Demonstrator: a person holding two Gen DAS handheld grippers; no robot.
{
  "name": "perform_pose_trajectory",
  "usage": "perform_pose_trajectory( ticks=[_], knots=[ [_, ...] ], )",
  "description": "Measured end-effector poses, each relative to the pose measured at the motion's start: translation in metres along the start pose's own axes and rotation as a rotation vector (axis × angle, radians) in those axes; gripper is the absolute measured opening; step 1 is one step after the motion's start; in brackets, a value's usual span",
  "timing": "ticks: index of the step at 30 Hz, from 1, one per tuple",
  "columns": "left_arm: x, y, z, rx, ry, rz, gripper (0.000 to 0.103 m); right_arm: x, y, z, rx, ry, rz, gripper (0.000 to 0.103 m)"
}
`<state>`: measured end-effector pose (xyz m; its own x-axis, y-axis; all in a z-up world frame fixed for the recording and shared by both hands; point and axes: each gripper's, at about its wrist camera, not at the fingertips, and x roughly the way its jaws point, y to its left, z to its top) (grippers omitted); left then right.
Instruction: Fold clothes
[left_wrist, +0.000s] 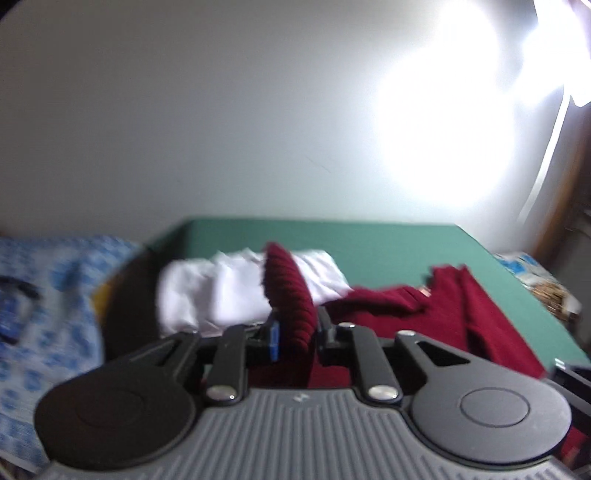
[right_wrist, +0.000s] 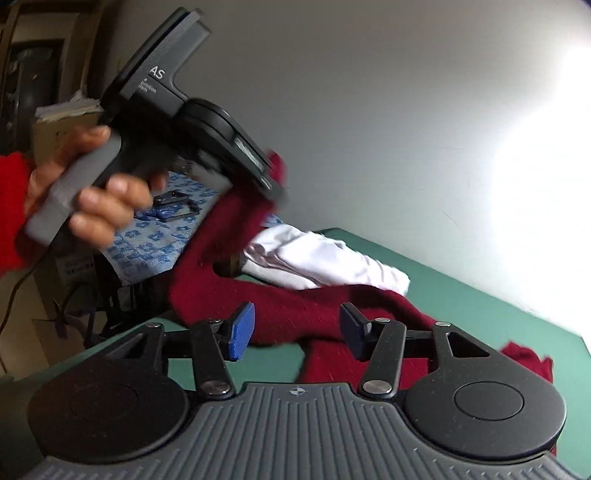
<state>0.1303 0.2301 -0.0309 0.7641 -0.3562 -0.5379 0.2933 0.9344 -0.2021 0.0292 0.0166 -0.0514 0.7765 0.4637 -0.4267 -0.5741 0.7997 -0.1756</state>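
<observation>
**Sweater pinched at left, loose at right**

Sweater, dark red ribbed knit (left_wrist: 406, 310), spread over a flat green surface (left_wrist: 369, 240), one ribbed strip lifted off it. Pinched in the left gripper (left_wrist: 295, 332), jaws nearly together with that strip standing upright between the pads. Seen from the right wrist as a raised band (right_wrist: 236, 229) running from the surface up into the same gripper (right_wrist: 275, 192). Gripped by a hand (right_wrist: 92, 192) around a grey handle, red fuzzy sleeve (right_wrist: 11, 206) at the wrist.

Right gripper (right_wrist: 297, 330) low over the sweater, jaws about halfway apart, blue pads (right_wrist: 242, 330) clear of the fabric, nothing held.

Crumpled white garment (left_wrist: 236, 291) lying on the surface just behind the sweater, touching it. Blue-and-white floral cloth (left_wrist: 48, 295) beyond the surface's left edge, a small black object (right_wrist: 175, 206) resting on it.

No containers in view. Letters "AS" readable on the left gripper's black body (right_wrist: 157, 72); smaller print beneath too blurred to read.
</observation>
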Motion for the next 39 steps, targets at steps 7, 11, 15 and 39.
perform_pose_trajectory(
  ticks=[7, 11, 15, 39],
  knots=[
    [0.03, -0.01, -0.046, 0.017, 0.166, -0.055, 0.03, 0.026, -0.047, -0.027, 0.28, 0.167, -0.092, 0.05],
    [0.0, 0.018, -0.071, -0.066, 0.146, -0.045, 0.068, 0.031, -0.062, -0.036, 0.343, 0.206, -0.092, 0.049],
    [-0.023, 0.03, -0.104, -0.051, 0.216, 0.044, 0.057, 0.047, -0.052, -0.037, 0.362, 0.219, 0.032, 0.04],
    [-0.015, -0.022, -0.153, 0.04, 0.206, 0.136, 0.101, 0.097, -0.034, -0.041, 0.542, 0.259, 0.073, 0.001]
  ],
)
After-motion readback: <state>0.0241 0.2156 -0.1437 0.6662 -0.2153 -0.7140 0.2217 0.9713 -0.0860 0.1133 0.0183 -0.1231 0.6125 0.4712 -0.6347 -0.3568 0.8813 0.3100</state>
